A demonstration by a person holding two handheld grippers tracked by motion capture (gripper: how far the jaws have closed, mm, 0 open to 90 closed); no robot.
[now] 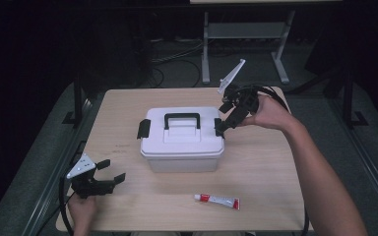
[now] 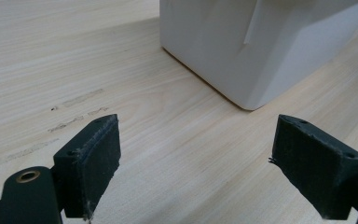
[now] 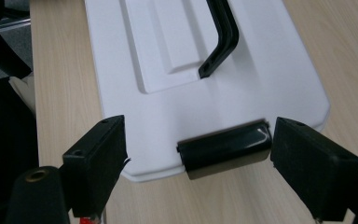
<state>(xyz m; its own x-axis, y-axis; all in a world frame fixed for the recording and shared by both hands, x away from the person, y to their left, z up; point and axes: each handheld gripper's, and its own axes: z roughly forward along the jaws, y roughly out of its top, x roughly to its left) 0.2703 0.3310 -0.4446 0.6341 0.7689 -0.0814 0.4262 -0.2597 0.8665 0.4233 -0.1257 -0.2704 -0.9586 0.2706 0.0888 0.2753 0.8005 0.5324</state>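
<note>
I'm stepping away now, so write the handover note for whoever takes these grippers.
Left gripper: open, holding nothing, low over the table near its front left corner.
Right gripper: open, fingers either side of the right black latch of the white box, not yet closed on it.
Box sits mid-table, lid down, handle flat. Left latch untouched. A tube lies near the front edge.
Done: nothing visibly. Left: probably both latches, then the lid.

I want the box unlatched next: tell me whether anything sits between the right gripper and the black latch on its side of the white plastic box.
Nothing visible does. The right gripper is open, its jaws on either side of the black latch at the edge of the white plastic box.
</note>
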